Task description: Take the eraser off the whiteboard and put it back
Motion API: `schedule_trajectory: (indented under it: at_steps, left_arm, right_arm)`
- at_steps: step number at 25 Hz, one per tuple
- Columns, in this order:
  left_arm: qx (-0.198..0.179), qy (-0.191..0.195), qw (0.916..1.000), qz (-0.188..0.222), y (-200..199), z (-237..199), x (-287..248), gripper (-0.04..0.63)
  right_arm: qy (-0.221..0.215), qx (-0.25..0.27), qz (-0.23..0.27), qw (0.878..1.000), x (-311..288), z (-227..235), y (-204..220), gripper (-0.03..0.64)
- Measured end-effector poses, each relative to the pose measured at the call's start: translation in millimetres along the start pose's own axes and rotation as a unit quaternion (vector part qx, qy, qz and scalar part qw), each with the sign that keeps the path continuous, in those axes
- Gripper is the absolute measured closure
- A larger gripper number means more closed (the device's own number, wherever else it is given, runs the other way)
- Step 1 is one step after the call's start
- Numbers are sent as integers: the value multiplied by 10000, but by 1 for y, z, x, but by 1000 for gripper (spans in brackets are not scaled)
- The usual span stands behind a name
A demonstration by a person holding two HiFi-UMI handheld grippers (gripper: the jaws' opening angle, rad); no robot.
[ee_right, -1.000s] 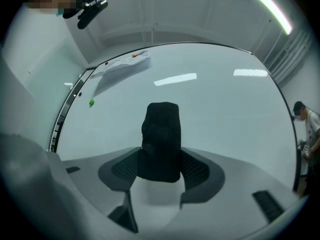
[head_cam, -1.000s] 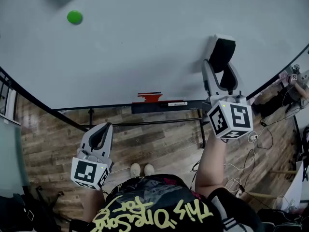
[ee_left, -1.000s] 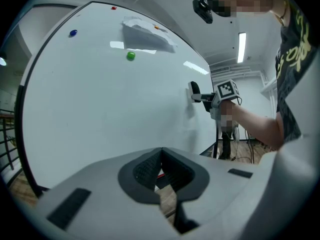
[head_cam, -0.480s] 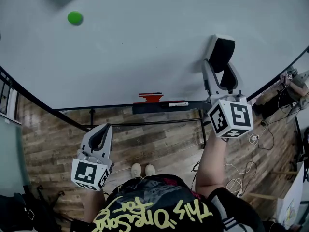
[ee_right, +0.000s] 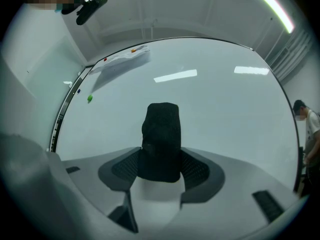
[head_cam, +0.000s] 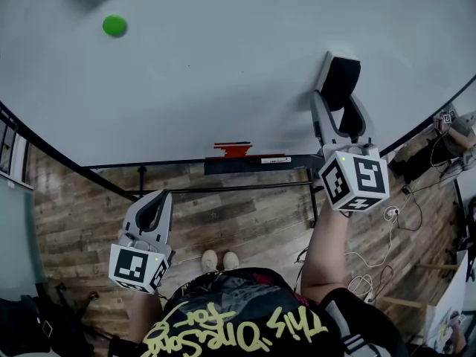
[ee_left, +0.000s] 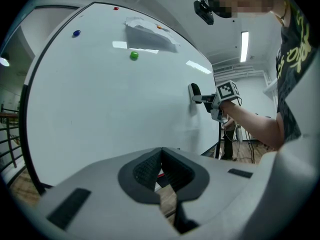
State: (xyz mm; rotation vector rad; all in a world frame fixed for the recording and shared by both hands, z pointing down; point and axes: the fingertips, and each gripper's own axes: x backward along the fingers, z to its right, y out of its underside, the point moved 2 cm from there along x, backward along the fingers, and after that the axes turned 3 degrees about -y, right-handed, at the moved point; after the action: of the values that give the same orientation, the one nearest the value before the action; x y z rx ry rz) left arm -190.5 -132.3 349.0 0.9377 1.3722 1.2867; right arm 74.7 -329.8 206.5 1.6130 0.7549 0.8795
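Observation:
The black eraser (head_cam: pixel 342 88) is pressed against the whiteboard (head_cam: pixel 223 73), with my right gripper (head_cam: pixel 340 69) shut on it. The right gripper view shows the eraser (ee_right: pixel 161 129) upright between the two jaws, its lower half clamped and its top standing free against the board (ee_right: pixel 225 114). My left gripper (head_cam: pixel 158 198) hangs low in front of the board's lower edge, shut with nothing in it; its pads meet at the tips (ee_left: pixel 161 154). From the left gripper view the eraser (ee_left: pixel 194 91) is a small dark shape on the board, at the end of the outstretched arm.
A green magnet (head_cam: pixel 114 25) sits at the board's upper left, with a sheet of paper (ee_left: pixel 150 34) pinned above it. A red object (head_cam: pixel 232 149) lies on the dark tray (head_cam: pixel 253 163) under the board. Cables lie on the wooden floor (head_cam: pixel 372 274). Another person (ee_right: pixel 306 129) stands at the far right.
The right gripper and the eraser have crept very slightly up the board. The left gripper has not moved.

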Motion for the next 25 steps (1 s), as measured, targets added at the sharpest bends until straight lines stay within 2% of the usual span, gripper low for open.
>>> schedule_trajectory:
  at_steps: [25]
  left_arm:
    - [-50,-28,10000,-53,-2,1,-4,588]
  right_arm:
    - [15,-110,129,9999,-5,2,5,376]
